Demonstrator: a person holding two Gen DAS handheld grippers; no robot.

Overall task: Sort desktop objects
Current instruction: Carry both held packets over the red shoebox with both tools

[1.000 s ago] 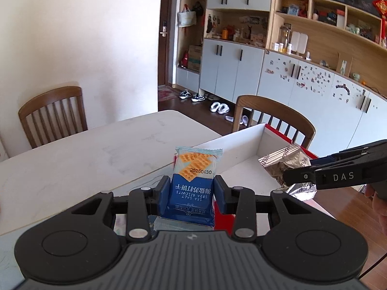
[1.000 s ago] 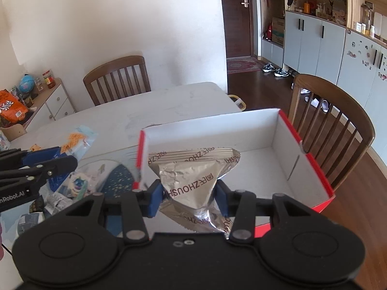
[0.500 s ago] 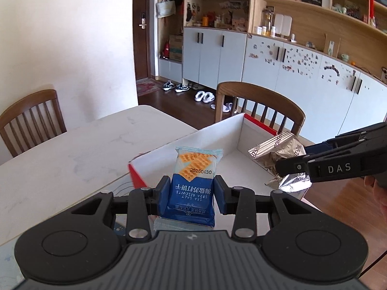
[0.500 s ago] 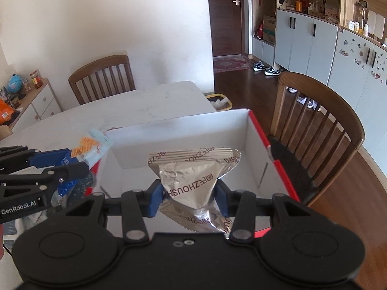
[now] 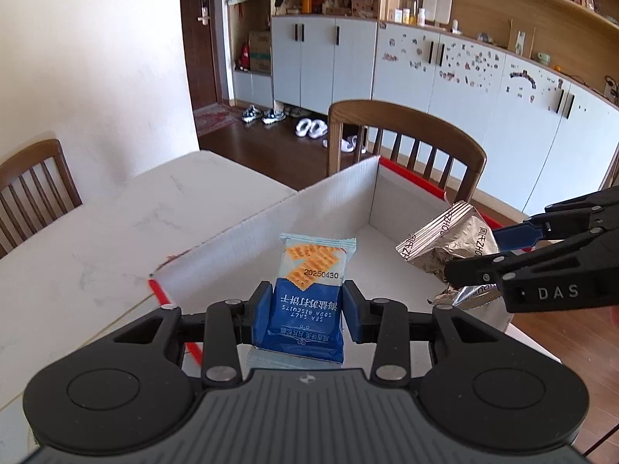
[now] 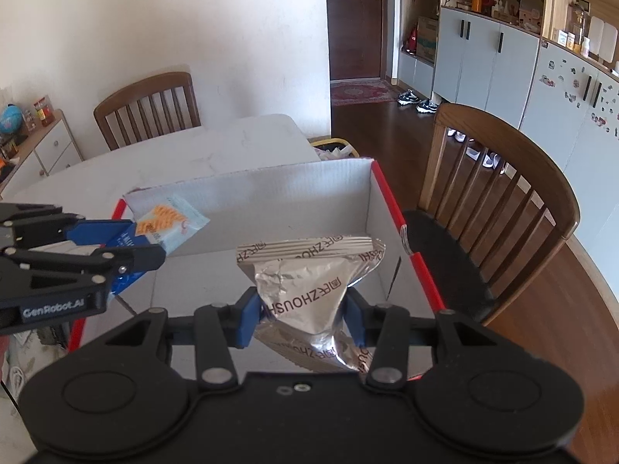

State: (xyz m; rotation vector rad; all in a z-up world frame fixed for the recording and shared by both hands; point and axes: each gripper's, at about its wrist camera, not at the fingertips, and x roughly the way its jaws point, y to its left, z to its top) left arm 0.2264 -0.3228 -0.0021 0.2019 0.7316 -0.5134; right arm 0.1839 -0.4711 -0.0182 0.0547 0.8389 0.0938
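Now we have both packets over the box, where a second ago the left one was short of its near wall. On the left, our left hand-held gripper pinches the cracker pack by its blue lower half, above the box floor near the red-edged wall. To the right, our right hand-held gripper is clamped on the foil bag, hanging deeper inside the box, apart from the crackers. The bench shows bare beyond. We judge both are ready to release; dropping them completes this pair's sorting
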